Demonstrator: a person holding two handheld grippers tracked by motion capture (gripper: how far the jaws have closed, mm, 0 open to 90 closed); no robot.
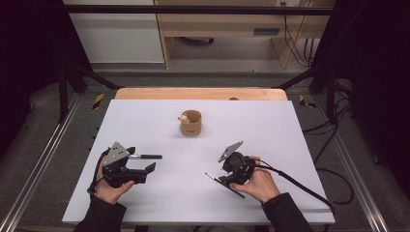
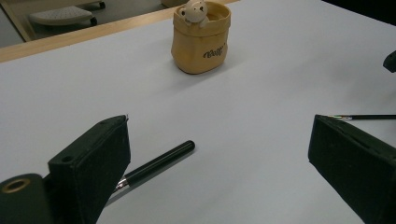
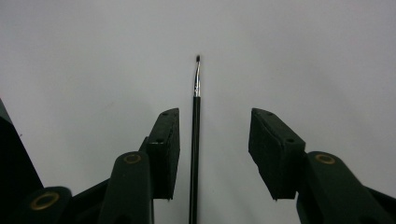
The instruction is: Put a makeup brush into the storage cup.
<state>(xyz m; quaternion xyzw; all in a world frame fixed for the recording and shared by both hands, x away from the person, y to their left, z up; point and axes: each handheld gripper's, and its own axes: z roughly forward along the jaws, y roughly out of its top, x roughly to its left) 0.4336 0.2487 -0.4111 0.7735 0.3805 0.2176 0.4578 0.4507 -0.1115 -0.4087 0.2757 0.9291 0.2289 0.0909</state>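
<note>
White table top (image 1: 145, 121): a pale rectangular sheet over a wooden board, whose far edge shows as a light-brown strip.

Left gripper (image 1: 151, 167): held in the person's left hand at the near left of the table, jaws spread wide with nothing between them, pointing toward the right.

Right gripper (image 3: 214, 154): held in the person's right hand at the near right, pointing down at the table. Jaws released and parted; the pads stand clear of the brush on both sides.

Tan fabric pouch (image 1: 191, 123): upright at the middle of the table, toward the far side, well apart from both grippers. A small pale bear figure (image 2: 194, 11) peeks over its rim.

Black pen (image 2: 159, 163): lying flat on the table just beside the left gripper, on its far side.

Thin black brush (image 3: 194, 140): lying flat on the table under the right gripper, between its open jaws, nearer one pad, its fine tip pointing away from the gripper.
</note>
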